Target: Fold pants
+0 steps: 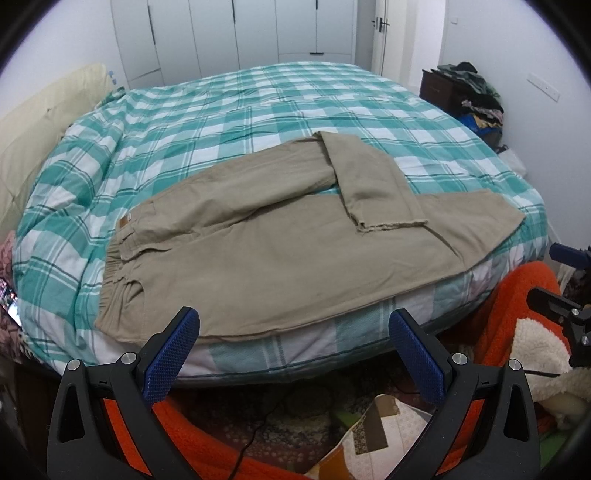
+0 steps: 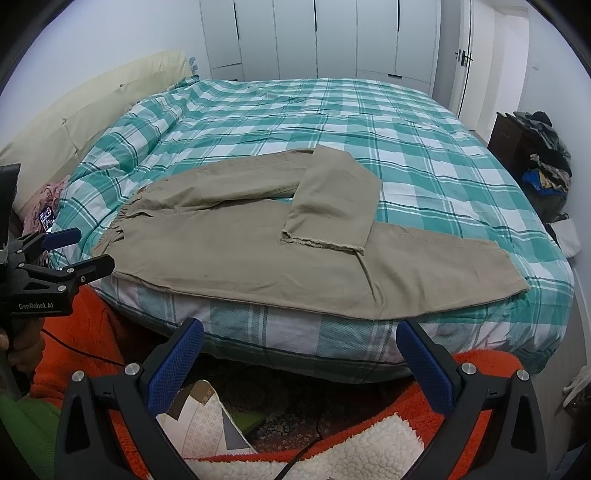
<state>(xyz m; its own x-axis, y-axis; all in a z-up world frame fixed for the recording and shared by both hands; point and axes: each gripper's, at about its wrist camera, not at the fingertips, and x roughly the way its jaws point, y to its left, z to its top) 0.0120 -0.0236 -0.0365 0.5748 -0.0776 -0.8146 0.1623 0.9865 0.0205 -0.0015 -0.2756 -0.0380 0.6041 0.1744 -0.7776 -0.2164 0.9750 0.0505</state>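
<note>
Nearest to us, the left gripper (image 1: 293, 325) hangs just off the near edge of the bed, its blue-padded fingers (image 1: 171, 354) spread wide with nothing between them. The right gripper (image 2: 301, 336) is the same: jaws wide apart, empty, held short of the mattress side. In the right wrist view we see the left gripper from the side, and its black body carries the white lettering "GenRobot.AI" (image 2: 36, 305). That is the only writing we can read.

Below the grippers lie an orange fleece garment (image 2: 476, 373) with a cream lining, a patterned floor, and a black cable (image 1: 255, 432) trailing across it.

The pants (image 1: 258, 236) lie flat on the near part of the bed, beige, with the elastic waistband (image 1: 114, 266) to the left and the legs running right. The near leg reaches to the right, its side hanging slightly over the mattress edge. The far leg is doubled back, so its frayed hem (image 2: 321, 242) rests on top of the near leg. A small tan tag (image 1: 124, 220) sits near the waistband; we cannot read it.

Beneath is a teal-and-white checked bed cover (image 2: 406, 147). A cream headboard (image 2: 92, 107) stands at left, and a phone (image 2: 47, 218) lies beside the bed near it. Farther off, a dark cabinet heaped with clothes (image 2: 546, 162) stands at right, and white wardrobe doors (image 1: 236, 33) and a door with a handle (image 2: 464, 57) line the back wall.
</note>
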